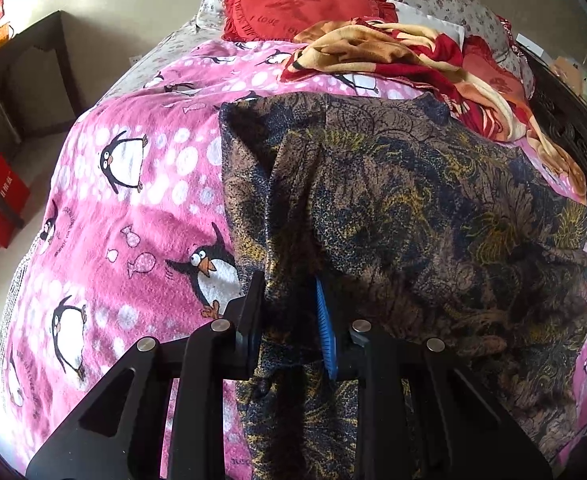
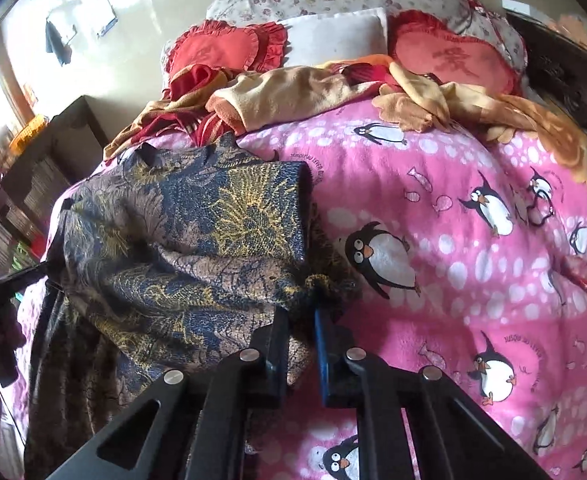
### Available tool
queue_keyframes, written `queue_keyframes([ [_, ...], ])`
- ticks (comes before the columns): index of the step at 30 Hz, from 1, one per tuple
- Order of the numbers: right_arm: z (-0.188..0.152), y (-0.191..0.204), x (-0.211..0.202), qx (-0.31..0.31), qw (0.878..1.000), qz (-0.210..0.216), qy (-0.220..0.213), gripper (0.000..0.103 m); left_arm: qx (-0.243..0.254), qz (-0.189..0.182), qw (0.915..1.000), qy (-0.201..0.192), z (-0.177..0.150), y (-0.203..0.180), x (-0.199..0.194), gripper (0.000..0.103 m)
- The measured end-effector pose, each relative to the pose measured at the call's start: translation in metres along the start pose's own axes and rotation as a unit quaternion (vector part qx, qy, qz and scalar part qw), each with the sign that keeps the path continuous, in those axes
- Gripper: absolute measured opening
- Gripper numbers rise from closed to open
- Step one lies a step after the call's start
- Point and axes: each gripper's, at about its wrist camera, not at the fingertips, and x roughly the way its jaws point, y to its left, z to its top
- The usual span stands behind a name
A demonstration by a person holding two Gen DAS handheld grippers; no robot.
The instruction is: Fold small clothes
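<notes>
Two close downward wrist views, shared garment (image 1: pixel 413 200).

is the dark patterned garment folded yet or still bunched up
Bunched, not neatly folded: the garment lies rumpled on the pink blanket, pinched by the left gripper and right gripper.

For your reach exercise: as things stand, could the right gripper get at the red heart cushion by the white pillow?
Probably not yet. The right gripper is shut on the patterned garment, and the crumpled blanket lies before the red heart cushion.
</notes>
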Motion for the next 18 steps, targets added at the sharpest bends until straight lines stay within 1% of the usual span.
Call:
queue_keyframes([
  [1, -0.001, 0.009, 0.001, -0.032, 0.999, -0.025, 0.004, 0.012, 0.001, 0.000, 1.0000, -0.001, 0.000, 0.000, 0.000, 0.022],
  [2, -0.001, 0.015, 0.001, -0.051, 0.998, -0.043, 0.005, 0.022, 0.000, 0.000, 1.0000, 0.000, 0.000, 0.000, 0.000, 0.022],
  [3, -0.002, 0.023, 0.000, -0.075, 0.995, -0.072, -0.001, 0.029, -0.001, -0.001, 1.0000, 0.001, 0.000, 0.000, 0.000, 0.022],
  [4, -0.003, 0.027, -0.003, -0.088, 0.992, -0.093, -0.012, 0.033, -0.002, -0.002, 1.0000, 0.002, 0.000, 0.000, 0.000, 0.022],
  [6, -0.003, 0.034, -0.009, -0.103, 0.987, -0.116, -0.037, 0.033, -0.006, -0.004, 1.0000, 0.003, 0.000, 0.000, 0.000, 0.022],
  [8, -0.002, 0.038, -0.013, -0.111, 0.985, -0.121, -0.046, 0.033, -0.006, -0.004, 1.0000, 0.002, 0.000, 0.000, 0.000, 0.022],
  [10, -0.001, 0.039, -0.011, -0.115, 0.985, -0.124, -0.046, 0.033, -0.004, -0.001, 1.0000, 0.002, 0.000, 0.000, 0.000, 0.023],
  [11, -0.001, 0.038, -0.008, -0.115, 0.984, -0.126, -0.041, 0.033, -0.003, 0.002, 1.0000, 0.002, 0.000, 0.000, 0.000, 0.025],
  [13, 0.001, 0.034, -0.001, -0.107, 0.987, -0.113, -0.035, 0.033, -0.004, 0.000, 1.0000, 0.002, 0.000, 0.000, 0.001, 0.026],
  [15, 0.004, 0.027, 0.005, -0.084, 0.992, -0.090, -0.030, 0.014, -0.005, 0.000, 1.0000, 0.003, 0.000, 0.000, 0.002, 0.026],
  [16, 0.006, 0.019, 0.006, -0.059, 0.995, -0.075, -0.028, 0.009, -0.006, -0.002, 1.0000, 0.004, 0.000, 0.001, 0.001, 0.026],
  [18, 0.012, 0.010, -0.003, -0.029, 0.996, -0.069, -0.048, 0.006, -0.007, -0.007, 0.9999, 0.002, 0.000, 0.001, -0.002, 0.026],
])
